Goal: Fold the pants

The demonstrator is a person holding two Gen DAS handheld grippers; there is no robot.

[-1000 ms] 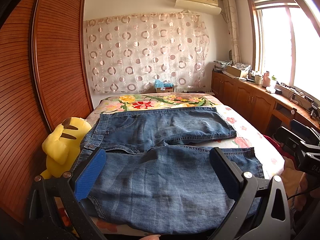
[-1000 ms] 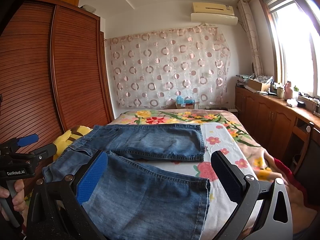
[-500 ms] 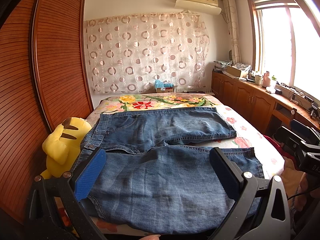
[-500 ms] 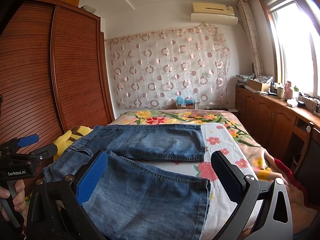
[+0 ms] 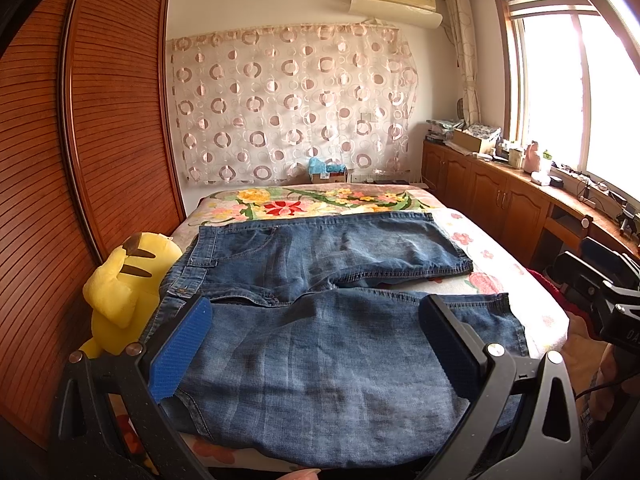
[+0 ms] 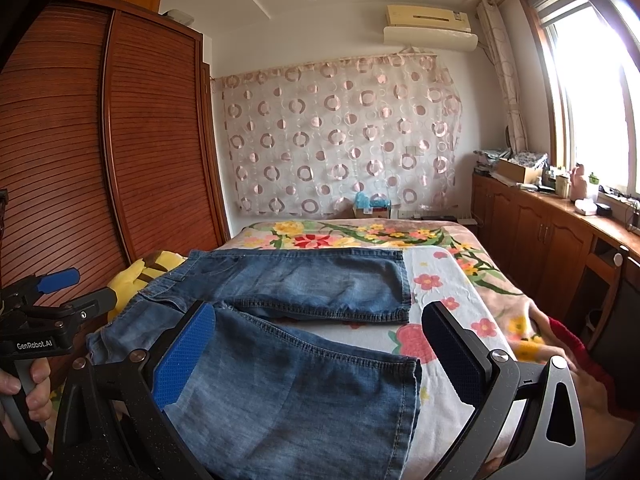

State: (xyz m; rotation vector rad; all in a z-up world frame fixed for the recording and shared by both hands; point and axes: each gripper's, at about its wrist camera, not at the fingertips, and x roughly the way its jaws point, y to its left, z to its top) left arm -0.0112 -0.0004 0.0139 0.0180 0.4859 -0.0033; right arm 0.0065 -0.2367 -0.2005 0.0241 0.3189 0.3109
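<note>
Blue denim pants [image 5: 320, 320] lie spread flat across the floral bed, waistband at the left, both legs running right. The near leg [image 6: 288, 392] reaches the bed's front edge. My left gripper [image 5: 316, 344] hovers open above the near leg, nothing between its fingers. My right gripper [image 6: 316, 356] is open too, held over the near leg's hem end. The left gripper's handle [image 6: 36, 332] shows at the left of the right wrist view, in a hand. The right gripper's body [image 5: 600, 296] appears at the right of the left wrist view.
A yellow plush toy [image 5: 124, 284] sits at the bed's left edge against the wooden wardrobe [image 5: 80, 160]. Wooden cabinets [image 6: 552, 248] with clutter line the right wall under the window. A small box [image 5: 328, 174] stands at the bed's far end.
</note>
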